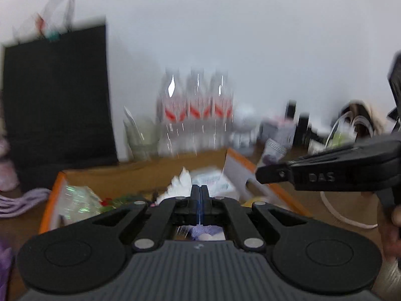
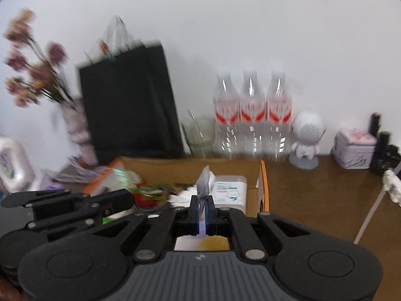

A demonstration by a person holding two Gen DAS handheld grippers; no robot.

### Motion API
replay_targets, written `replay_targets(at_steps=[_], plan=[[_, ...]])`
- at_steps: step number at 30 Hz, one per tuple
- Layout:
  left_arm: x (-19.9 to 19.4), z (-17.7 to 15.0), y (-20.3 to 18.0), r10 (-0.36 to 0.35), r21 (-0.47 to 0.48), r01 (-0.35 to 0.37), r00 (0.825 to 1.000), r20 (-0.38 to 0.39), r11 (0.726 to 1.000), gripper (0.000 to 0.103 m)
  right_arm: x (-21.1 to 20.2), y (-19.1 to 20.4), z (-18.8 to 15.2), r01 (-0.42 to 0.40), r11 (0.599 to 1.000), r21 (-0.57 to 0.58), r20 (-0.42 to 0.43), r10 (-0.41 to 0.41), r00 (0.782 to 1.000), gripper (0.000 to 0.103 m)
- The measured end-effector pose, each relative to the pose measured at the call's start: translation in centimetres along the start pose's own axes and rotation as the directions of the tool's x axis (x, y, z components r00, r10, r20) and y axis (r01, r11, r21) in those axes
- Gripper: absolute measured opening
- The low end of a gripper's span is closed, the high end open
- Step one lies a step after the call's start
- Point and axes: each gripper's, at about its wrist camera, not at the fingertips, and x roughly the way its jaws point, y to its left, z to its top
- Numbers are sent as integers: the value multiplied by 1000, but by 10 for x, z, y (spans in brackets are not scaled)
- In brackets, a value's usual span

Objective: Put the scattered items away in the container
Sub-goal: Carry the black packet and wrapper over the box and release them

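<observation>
An open cardboard box [image 1: 140, 173] with orange edges [image 2: 263, 175] lies on the brown table just ahead of both grippers. Inside it are an iridescent packet [image 1: 75, 197], crumpled white tissue [image 1: 181, 181], a white wipes pack [image 2: 230, 190] and a red-and-green item [image 2: 146, 197]. My left gripper [image 1: 200, 188] is shut over the box's near side, and I see nothing between its fingers. My right gripper [image 2: 201, 198] is shut on a small silvery sachet [image 2: 203, 180] that sticks up above its fingertips. Both views are motion-blurred. Each gripper shows in the other's view: the right gripper [image 1: 262, 175], the left gripper [image 2: 127, 198].
Against the white wall stand a black paper bag [image 2: 130, 100], a glass [image 2: 201, 135], three clear water bottles [image 2: 252, 115], a white round-headed figurine [image 2: 307, 140] and a purple tin [image 2: 354, 148]. Dried flowers [image 2: 32, 75] are at the left. A white cable [image 1: 338, 213] runs right of the box.
</observation>
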Motion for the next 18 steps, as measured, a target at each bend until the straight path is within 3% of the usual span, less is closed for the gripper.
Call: replay_targets(at_steps=[3,6,8,10,12,14,15,16,17,18], plan=[[36,2,14,-2,-27,0,996,-84,1000,2,48,-1,10,28,996,-79,-128,-38,991,3],[62,-1,20,38,-32,-45,978,-204,998,4,88,-2,11,38,994,-105,-257,-64,964,5],[70,-7,23,41,-37,-52,965,-258,998,5,105,-2,8,44,992,-117,-322,-80,944,12],[68,-10,26,15,-42,-28,961,-276,999,14,115,-6,8,25,995,-102,-356,-59,933,18],[58,-8,31,0,-55,-15,962,-272,998,33,115,-8,11,4,998,-56,-369,-24,929,26],[46,1,36,15,-61,-32,966,-256,998,41,108,-10,18,-12,1000,-5,-369,9,930,52],[38,6,40,31,-64,-49,968,-250,997,52,102,-12,23,-3,1000,17,-355,9,935,71],[31,10,44,55,-72,-75,966,-251,995,63,95,-13,27,4,999,31,-339,7,941,77],[24,12,48,87,-87,-113,962,-260,990,80,87,-14,32,8,999,40,-324,6,946,78],[18,14,53,119,-108,-153,955,-273,982,87,78,-14,37,17,999,47,-309,-2,951,78]])
